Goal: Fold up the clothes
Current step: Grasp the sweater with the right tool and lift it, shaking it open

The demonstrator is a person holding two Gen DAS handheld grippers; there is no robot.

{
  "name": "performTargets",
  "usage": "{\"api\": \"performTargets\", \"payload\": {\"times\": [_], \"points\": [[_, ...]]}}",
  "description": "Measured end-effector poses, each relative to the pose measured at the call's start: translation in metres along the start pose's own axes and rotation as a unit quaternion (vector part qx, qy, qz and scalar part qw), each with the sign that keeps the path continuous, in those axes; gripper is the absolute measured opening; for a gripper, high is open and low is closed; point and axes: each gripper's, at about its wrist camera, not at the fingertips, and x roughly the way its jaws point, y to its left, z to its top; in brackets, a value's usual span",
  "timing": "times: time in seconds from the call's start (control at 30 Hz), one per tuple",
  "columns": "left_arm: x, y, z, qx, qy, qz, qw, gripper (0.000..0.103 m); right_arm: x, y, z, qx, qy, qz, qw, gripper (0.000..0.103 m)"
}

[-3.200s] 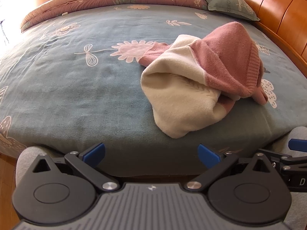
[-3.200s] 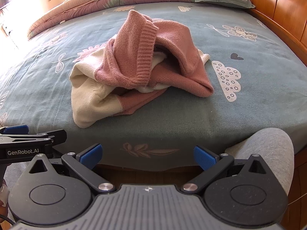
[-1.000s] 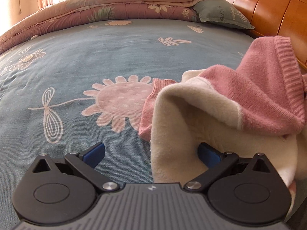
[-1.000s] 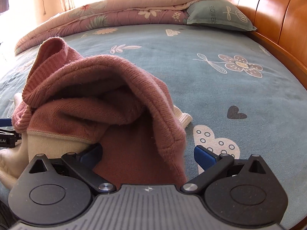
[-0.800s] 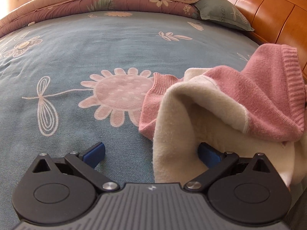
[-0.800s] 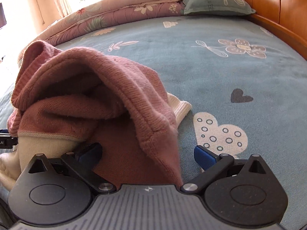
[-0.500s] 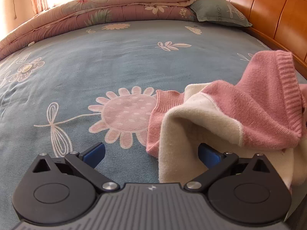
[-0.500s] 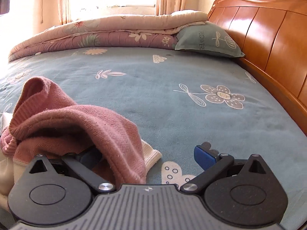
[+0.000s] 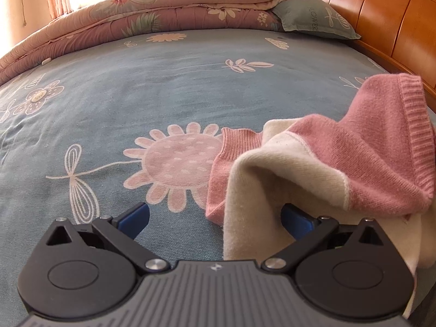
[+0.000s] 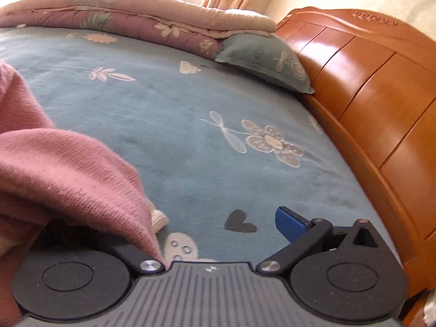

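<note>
Both grippers have closed in on the heaped pink-and-cream sweater (image 9: 340,163) on the bed (image 9: 163,95), so a grab looks near. Left gripper (image 9: 215,219) spread wide, cream fold between its jaws; right gripper (image 10: 174,224) also spread, left finger under pink knit.

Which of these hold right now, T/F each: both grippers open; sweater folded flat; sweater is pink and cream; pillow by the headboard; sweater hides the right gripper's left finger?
1. Both grippers are open: true, left gripper and right gripper both have jaws spread.
2. The sweater is folded flat: false, it lies bunched in a heap.
3. The sweater is pink and cream: true.
4. A pillow lies by the headboard: true.
5. The sweater hides the right gripper's left finger: true.
</note>
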Motion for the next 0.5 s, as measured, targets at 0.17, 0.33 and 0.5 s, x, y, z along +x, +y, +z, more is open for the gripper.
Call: {"api": "performTargets", "payload": {"times": [0.17,0.33,0.5], "points": [[0.004,0.004,0.014,0.003,-0.019,0.022,0.9996,0.102,0.010,-0.020,0.019,0.000,-0.021,-0.028,0.999,0.103],[0.011,0.006,0.031,0.009,-0.039,0.045,0.9982,0.103,0.015,-0.026,0.042,-0.030,-0.044,-0.046,0.998,0.103],[0.025,0.002,0.053,0.038,-0.066,0.083,0.9936,0.103,0.025,-0.037,0.069,-0.037,-0.062,-0.064,0.995,0.103]]}}
